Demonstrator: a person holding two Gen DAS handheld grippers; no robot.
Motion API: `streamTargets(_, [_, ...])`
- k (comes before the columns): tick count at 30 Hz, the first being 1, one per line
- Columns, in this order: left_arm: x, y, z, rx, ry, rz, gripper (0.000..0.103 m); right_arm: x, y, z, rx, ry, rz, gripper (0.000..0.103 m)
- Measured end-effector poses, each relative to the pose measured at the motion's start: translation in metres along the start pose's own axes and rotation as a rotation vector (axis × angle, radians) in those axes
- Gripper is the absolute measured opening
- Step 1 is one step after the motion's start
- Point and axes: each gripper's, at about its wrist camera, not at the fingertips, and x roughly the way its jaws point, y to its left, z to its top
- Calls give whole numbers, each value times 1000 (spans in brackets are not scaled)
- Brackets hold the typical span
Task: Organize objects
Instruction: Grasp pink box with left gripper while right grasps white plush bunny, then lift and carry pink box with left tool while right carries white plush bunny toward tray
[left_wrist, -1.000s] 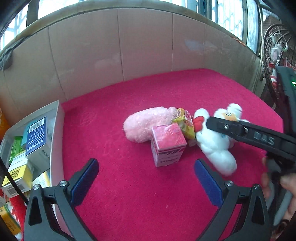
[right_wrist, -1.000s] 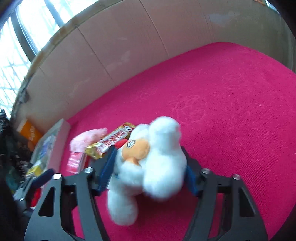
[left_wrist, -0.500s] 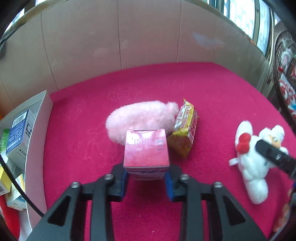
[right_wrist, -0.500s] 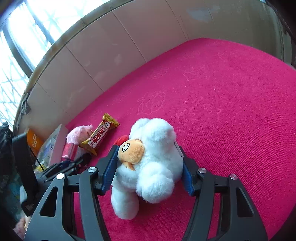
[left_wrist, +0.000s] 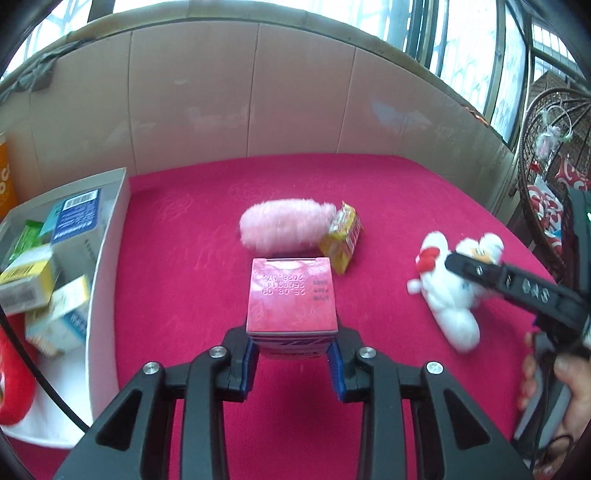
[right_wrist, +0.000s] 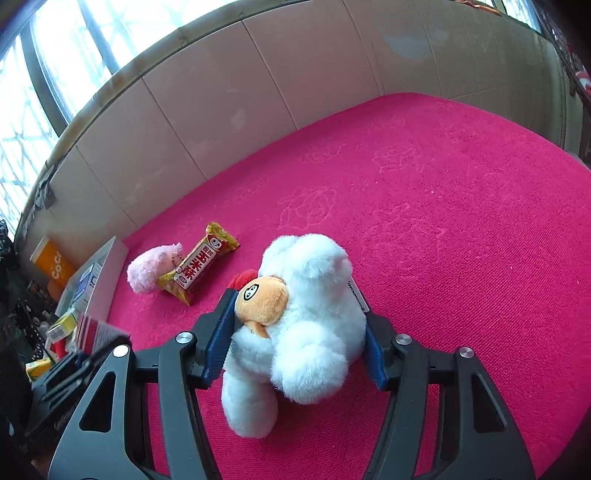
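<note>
Gripping both: left gripper (left_wrist: 291, 363) clamped on pink carton (left_wrist: 291, 299), right gripper (right_wrist: 295, 349) clamped on white plush toy (right_wrist: 299, 328).
Carton sits mid red cloth (left_wrist: 184, 277), pink fuzzy toy (left_wrist: 284, 230) and snack bar (left_wrist: 341, 240) touching each other just behind it. White bin (left_wrist: 107, 258) wall near on the left, full of boxes. Cardboard wall (left_wrist: 295, 92) borders the far edge. Cloth right of plush is open.

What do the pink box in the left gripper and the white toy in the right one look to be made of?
Pink box: likely glossy printed cardboard, with sharp edges, flat faces and a stamped date code. White toy: soft plush; fluffy pile bulges between the pads, with an orange fabric face.
</note>
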Motion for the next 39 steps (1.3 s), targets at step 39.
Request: streamTargets(39, [-39, 19, -15, 5, -134, 160, 32, -37, 62, -35, -200, -151, -49, 56])
